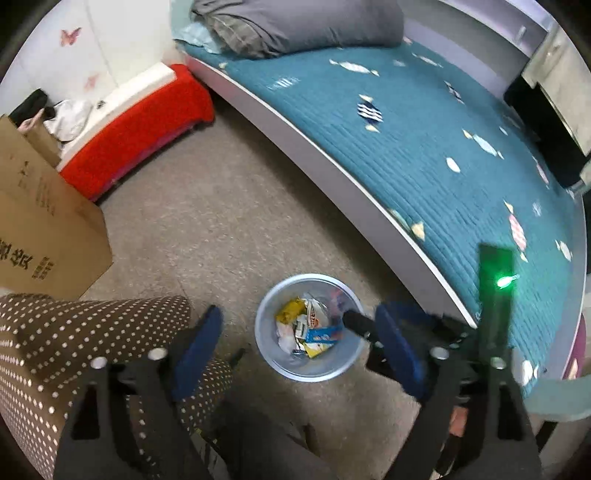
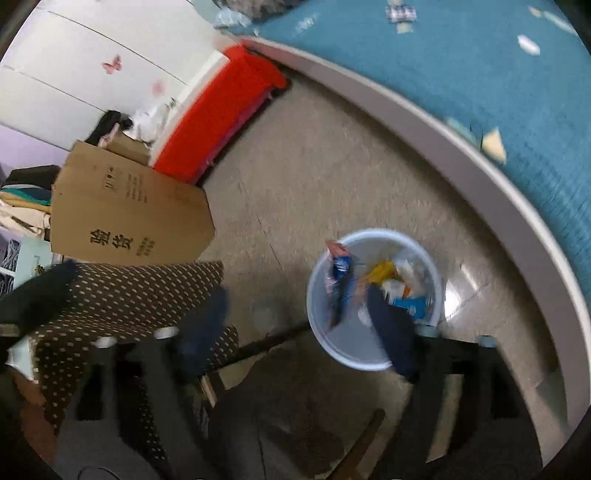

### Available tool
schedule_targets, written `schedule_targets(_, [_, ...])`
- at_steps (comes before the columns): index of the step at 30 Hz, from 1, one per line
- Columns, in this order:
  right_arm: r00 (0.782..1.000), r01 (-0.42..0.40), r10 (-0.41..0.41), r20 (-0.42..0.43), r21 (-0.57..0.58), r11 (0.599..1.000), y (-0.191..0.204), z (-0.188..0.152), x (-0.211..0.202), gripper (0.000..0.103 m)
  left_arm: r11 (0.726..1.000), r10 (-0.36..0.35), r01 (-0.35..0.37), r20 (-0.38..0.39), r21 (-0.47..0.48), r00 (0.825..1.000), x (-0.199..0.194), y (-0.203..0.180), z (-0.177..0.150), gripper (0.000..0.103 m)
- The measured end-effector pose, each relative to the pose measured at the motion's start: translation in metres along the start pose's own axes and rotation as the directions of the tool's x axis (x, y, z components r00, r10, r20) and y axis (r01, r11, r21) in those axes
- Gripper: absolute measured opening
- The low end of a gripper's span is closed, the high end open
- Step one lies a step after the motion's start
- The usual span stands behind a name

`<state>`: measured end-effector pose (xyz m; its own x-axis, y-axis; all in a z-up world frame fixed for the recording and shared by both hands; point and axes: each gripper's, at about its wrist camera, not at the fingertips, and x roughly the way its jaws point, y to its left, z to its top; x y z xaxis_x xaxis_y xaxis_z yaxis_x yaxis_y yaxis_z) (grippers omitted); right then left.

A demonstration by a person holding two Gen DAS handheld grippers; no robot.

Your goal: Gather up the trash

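Right fingers (image 2: 391,332) spread over bin (image 2: 373,363); wrapper (image 2: 340,280) between.

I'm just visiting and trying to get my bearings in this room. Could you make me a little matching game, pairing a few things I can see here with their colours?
Things:
1. bin
2. cardboard box
3. bedspread
4. pillow

Colours:
A. grey
B. teal with small candy-like shapes
C. pale blue, holding snack wrappers
D. brown with black print

Pairs: 1-C, 2-D, 3-B, 4-A
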<state>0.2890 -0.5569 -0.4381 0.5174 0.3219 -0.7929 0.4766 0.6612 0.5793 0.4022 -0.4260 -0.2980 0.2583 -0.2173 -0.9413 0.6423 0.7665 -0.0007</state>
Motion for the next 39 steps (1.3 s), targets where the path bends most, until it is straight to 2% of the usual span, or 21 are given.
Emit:
schedule_targets(1, [1.0, 0.006, -0.006, -0.008, 0.002, 1.0, -0.002, -0.002, 0.003, 0.081, 1.0, 0.002, -0.002, 0.009, -0.01, 1.0, -0.003, 0.002, -0.001, 0.085])
schedule_targets(6, [0.999, 0.05, -0.05, 0.006, 0.007, 0.999, 0.0, -0.015, -0.003, 0.096, 0.999, -0.025, 0.027, 0.062, -0.027, 0.998, -0.023, 0.002, -0.007, 0.088])
schedule_targets(13, [0.992, 0.09, -0.089, 0.087, -0.009, 0.996, 0.019, -0.028, -0.047, 0.097, 0.997, -0.057, 0.066, 0.191, -0.041, 0.98, -0.073, 0.007, -0.033, 0.091])
schedule_targets(16, [0.988, 0.089, -0.084, 0.129, -0.029, 0.996, 0.035, -0.037, -0.072, 0.097, 0.997, 0.001, 0.019, 0.278, -0.069, 0.961, -0.104, 0.012, -0.052, 0.095])
schedule_targets(19, [0.982, 0.084, -0.072, 0.175, -0.06, 0.995, 0.056, -0.049, -0.101, 0.097, 0.995, 0.018, 0.015, 0.327, -0.099, 0.945, -0.13, 0.019, -0.068, 0.095])
schedule_targets(22, [0.975, 0.081, -0.061, 0.213, -0.087, 0.993, 0.077, -0.061, -0.13, 0.097, 0.991, 0.042, 0.012, 0.389, -0.134, 0.92, -0.163, 0.029, -0.09, 0.096])
schedule_targets(25, [0.964, 0.077, -0.038, 0.263, -0.138, 0.987, 0.106, -0.081, -0.162, 0.097, 0.986, 0.094, -0.02, 0.447, -0.167, 0.89, -0.199, 0.037, -0.116, 0.096])
schedule_targets(28, [0.945, 0.081, -0.007, 0.326, -0.214, 0.974, 0.143, -0.11, -0.2, 0.097, 0.977, 0.165, -0.069, 0.507, -0.204, 0.846, -0.24, 0.045, -0.149, 0.097])
schedule_targets(31, [0.926, 0.082, 0.033, 0.375, -0.286, 0.955, 0.177, -0.132, -0.227, 0.097, 0.964, 0.215, -0.085, 0.551, -0.253, 0.806, -0.273, 0.053, -0.177, 0.097])
schedule_targets(37, [0.872, 0.112, 0.12, 0.475, -0.432, 0.895, 0.242, -0.184, -0.284, 0.097, 0.928, 0.335, -0.131, 0.629, -0.348, 0.702, -0.34, 0.059, -0.24, 0.098])
schedule_targets(39, [0.859, 0.121, 0.14, 0.492, -0.462, 0.879, 0.256, -0.197, -0.296, 0.097, 0.918, 0.365, -0.146, 0.641, -0.369, 0.675, -0.356, 0.059, -0.255, 0.098])
